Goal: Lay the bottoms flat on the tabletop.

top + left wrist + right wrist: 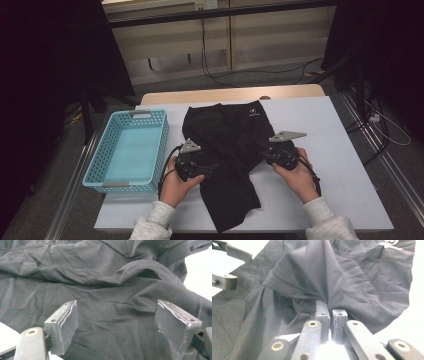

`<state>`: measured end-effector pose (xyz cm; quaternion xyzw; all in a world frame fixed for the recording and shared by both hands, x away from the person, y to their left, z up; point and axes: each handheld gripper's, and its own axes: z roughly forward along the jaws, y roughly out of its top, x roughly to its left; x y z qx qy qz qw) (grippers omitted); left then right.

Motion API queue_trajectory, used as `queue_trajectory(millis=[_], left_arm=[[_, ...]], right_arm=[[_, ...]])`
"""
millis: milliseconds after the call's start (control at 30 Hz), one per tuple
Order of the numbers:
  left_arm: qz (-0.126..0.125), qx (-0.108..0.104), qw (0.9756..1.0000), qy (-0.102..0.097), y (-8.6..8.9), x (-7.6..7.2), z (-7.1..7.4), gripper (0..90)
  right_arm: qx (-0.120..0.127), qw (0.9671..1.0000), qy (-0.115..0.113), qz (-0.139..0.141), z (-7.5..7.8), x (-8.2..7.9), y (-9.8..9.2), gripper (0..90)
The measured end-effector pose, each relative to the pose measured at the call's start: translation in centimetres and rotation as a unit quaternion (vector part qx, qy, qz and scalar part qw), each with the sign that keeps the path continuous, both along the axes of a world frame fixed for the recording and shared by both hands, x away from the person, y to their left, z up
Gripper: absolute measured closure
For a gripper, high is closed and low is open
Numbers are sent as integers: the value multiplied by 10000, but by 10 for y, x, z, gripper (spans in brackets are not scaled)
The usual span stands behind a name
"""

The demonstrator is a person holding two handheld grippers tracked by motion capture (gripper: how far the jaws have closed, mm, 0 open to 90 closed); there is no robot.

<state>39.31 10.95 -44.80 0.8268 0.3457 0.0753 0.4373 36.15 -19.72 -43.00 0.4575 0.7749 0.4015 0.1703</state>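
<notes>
The right gripper (331, 315) has its jaws squeezed tight on a fold of the black shorts (230, 150), pinching the cloth. The left gripper (116, 325) has its jaws wide apart over the shorts, not gripping. The shorts lie crumpled on the white table (330, 150), beside a blue basket (100, 160).

Two light grey fleece sleeves (159, 220) with ribbed cuffs, black left gripper (210, 167) and black right gripper (266, 156) each topped by a grey three-cornered plate, black cables beside the sleeves, dark pads (68, 327) worn at the edges, brass-ringed pivot screws (312, 323)
</notes>
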Motion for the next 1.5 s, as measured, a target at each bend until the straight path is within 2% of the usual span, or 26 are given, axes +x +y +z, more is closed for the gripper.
queue_trajectory(millis=[100,300,467,600,733,800,900,933,1000,1033,1167,1267,1367,1500], left_arm=[[-50,5,10000,8,-3,1,-1,197],[-97,-19,9999,26,-8,3,-1,197],[-104,-70,9999,22,-8,3,1,197],[-75,-81,9999,21,-5,3,1,197],[-54,-64,10000,40,-2,2,0,197],[-37,-62,10000,52,0,2,0,197],[-12,-48,10000,54,3,1,0,197],[9,-74,10000,53,4,1,0,197],[32,-70,10000,49,5,1,0,197],[29,-59,10000,38,5,1,0,197],[8,-74,10000,37,4,0,1,197],[-17,-100,9999,5,3,0,3,197],[-30,-114,9999,34,2,-1,4,197],[-56,-105,9999,22,0,-2,5,197]], right_arm=[[100,9999,-21,-98,7,-6,-10,866],[103,9996,-143,-210,20,-16,-26,863],[63,9997,-168,-145,21,-14,-20,862],[-96,9999,-80,39,13,-4,1,862],[-403,9990,60,163,1,12,23,860],[-617,9978,112,196,-7,20,31,860],[-1050,9942,136,195,-18,28,39,856],[-1054,9941,169,197,-22,30,40,848],[-851,9961,171,134,-24,33,38,820],[-842,9963,144,112,-25,33,37,784],[-579,9980,222,98,-24,32,34,542],[-496,9987,108,-6,-15,25,29,398],[-417,9991,7,-84,-8,13,19,366],[-148,9996,-99,-202,1,-1,0,353]])
